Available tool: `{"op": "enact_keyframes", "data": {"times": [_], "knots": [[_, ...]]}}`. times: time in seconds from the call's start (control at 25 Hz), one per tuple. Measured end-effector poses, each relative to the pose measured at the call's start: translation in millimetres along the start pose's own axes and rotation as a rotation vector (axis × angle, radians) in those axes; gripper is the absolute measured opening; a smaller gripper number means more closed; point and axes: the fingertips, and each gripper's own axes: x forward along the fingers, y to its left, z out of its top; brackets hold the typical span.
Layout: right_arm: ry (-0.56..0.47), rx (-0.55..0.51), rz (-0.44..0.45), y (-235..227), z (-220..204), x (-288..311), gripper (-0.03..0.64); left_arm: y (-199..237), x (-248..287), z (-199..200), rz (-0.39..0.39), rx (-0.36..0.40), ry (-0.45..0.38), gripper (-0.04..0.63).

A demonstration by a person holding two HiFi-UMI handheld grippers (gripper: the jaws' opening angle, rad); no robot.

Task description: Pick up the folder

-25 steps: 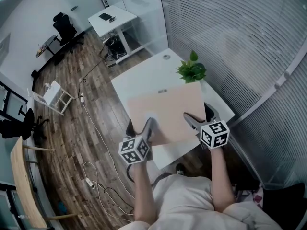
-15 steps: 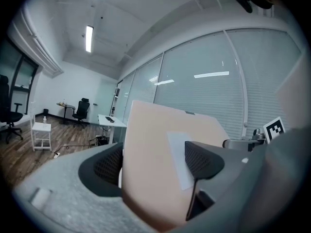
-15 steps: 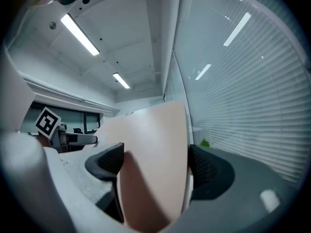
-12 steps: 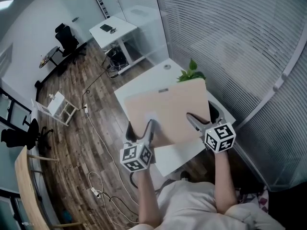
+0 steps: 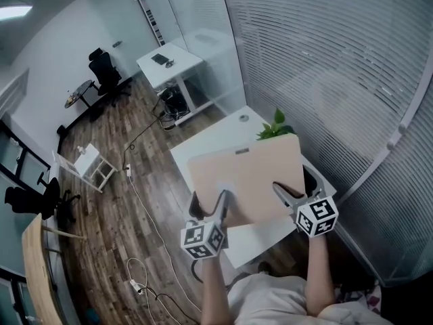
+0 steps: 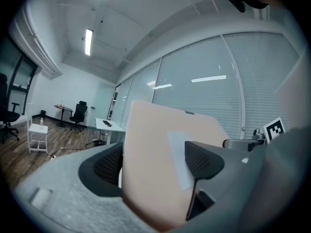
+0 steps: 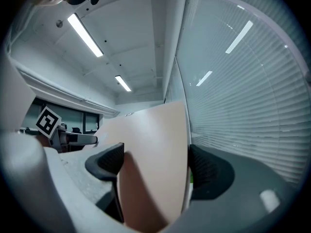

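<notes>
1. I am seeing the left gripper [image 5: 208, 206] clamping the folder [image 5: 247, 178] at its near left edge. In the left gripper view both dark pads are pressing on opposite faces of the tan sheet, with nothing else between them.
2. The right gripper [image 5: 298, 189] is gripping the folder's near right edge in the same way. In the right gripper view its jaws are closing tight on the sheet from both sides.
3. The folder is hanging over the middle of the white table [image 5: 215, 142], held between the two grippers. It is covering most of the tabletop, and its far edge is tilting upward, standing against the ceiling and blinds in both gripper views.
4. A pale rectangular label [image 5: 224, 187] is showing on the folder's upper face, just beside the left gripper's inner jaw. A small dark tab [image 5: 240, 152] is sitting at the folder's far edge.
5. A green plant [image 5: 276, 128] is standing at the table's far right corner, its leaves poking out past the folder's far right corner.
6. The person's forearms are reaching in from the table's near side.
7. A second white desk [image 5: 169, 63] is standing well beyond the table's far left side, with a black office chair [image 5: 103, 66] further left of it.
</notes>
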Motion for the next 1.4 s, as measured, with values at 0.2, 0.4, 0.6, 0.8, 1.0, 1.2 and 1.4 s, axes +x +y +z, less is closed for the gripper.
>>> {"op": "enact_keyframes", "data": {"times": [0.2, 0.4, 0.6, 0.8, 1.0, 1.2, 1.4], "knots": [[-0.003, -0.005, -0.001, -2, 0, 0, 0.422, -1, 2, 0, -0.001, 0.001, -0.008, 0.402], [0.010, -0.007, 0.003, -1, -4, 4, 0.422, 3, 2, -5, 0.006, -0.005, -0.002, 0.403], [0.005, 0.005, 0.009, 0, -6, 8, 0.422, 6, 4, -4, 0.009, 0.004, 0.000, 0.402], [0.018, 0.015, 0.009, -1, -12, 11, 0.422, 8, 5, -7, 0.019, 0.011, 0.013, 0.402], [0.025, 0.008, 0.016, 1, -9, 14, 0.422, 11, 4, -6, 0.022, 0.002, 0.014, 0.402], [0.025, 0.005, 0.017, 1, -8, 13, 0.422, 10, 3, -5, 0.028, 0.004, 0.017, 0.403], [0.017, 0.014, 0.013, 1, -8, 10, 0.422, 7, 2, -2, 0.023, 0.014, 0.017, 0.402]]}}
